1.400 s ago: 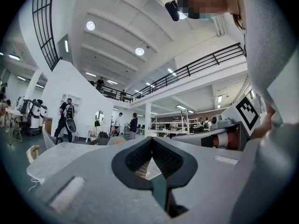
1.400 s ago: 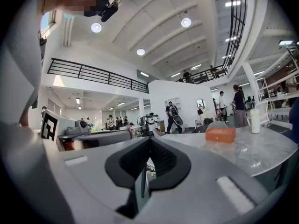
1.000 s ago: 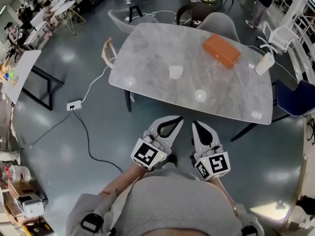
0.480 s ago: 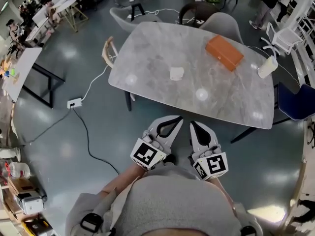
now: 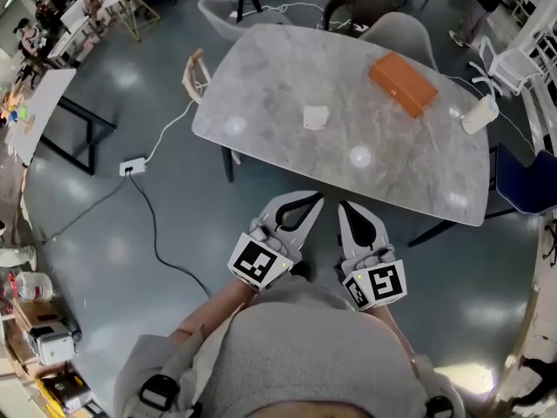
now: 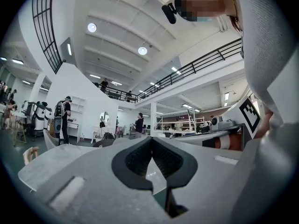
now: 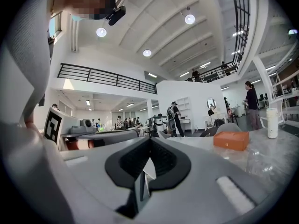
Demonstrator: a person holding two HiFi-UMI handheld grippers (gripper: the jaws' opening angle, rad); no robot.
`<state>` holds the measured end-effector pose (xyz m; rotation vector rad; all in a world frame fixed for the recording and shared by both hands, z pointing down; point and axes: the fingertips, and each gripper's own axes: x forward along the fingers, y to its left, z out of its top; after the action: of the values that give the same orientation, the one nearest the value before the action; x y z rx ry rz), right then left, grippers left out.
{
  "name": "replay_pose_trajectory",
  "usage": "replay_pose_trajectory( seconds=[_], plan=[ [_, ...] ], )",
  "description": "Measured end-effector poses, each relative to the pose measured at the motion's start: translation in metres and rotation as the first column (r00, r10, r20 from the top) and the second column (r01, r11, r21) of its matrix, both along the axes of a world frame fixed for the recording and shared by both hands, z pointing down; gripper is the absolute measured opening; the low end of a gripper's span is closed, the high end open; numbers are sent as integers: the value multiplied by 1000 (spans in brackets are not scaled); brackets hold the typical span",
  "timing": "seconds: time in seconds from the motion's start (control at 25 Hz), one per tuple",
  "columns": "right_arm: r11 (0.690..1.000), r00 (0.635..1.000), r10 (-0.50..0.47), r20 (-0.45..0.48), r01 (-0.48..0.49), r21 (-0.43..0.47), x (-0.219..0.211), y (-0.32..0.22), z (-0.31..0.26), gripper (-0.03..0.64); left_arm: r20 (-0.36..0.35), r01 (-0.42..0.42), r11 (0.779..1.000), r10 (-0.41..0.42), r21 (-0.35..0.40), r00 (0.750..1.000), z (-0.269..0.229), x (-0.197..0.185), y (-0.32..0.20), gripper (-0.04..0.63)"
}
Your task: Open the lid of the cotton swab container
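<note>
**Approach pending, both grippers empty**

Left gripper [image 5: 317,199] and right gripper [image 5: 344,208] are at lower centre, jaws together with nothing between them. The cotton swab container [image 5: 314,117] stands mid-bench [image 5: 270,77], higher in frame and well apart from both. Probably best: step closer, brace the body, then lift the lid.

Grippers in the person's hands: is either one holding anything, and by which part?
Nothing is held. The left gripper and the right gripper both have their jaws closed together on nothing, short of the table.
</note>
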<state>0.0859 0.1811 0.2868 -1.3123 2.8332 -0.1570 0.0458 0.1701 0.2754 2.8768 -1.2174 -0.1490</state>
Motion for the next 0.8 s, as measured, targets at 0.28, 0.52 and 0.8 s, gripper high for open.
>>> replay_pose_trajectory(
  seconds=[0.28, 0.52, 0.8],
  plan=[
    [998, 999, -42, 33, 44, -34, -6, 2, 7, 0, 16, 61, 998, -61, -10, 998, 1, -13, 2, 0],
    [998, 999, -49, 25, 49, -28, -8, -9, 11, 0, 13, 63, 998, -63, -20, 998, 8, -14, -8, 0],
    [1000, 1000, -13, 1, 13, -11, 3, -43, 6, 0, 2, 49, 999, -49, -1, 999, 7, -11, -45, 0]
  ],
)
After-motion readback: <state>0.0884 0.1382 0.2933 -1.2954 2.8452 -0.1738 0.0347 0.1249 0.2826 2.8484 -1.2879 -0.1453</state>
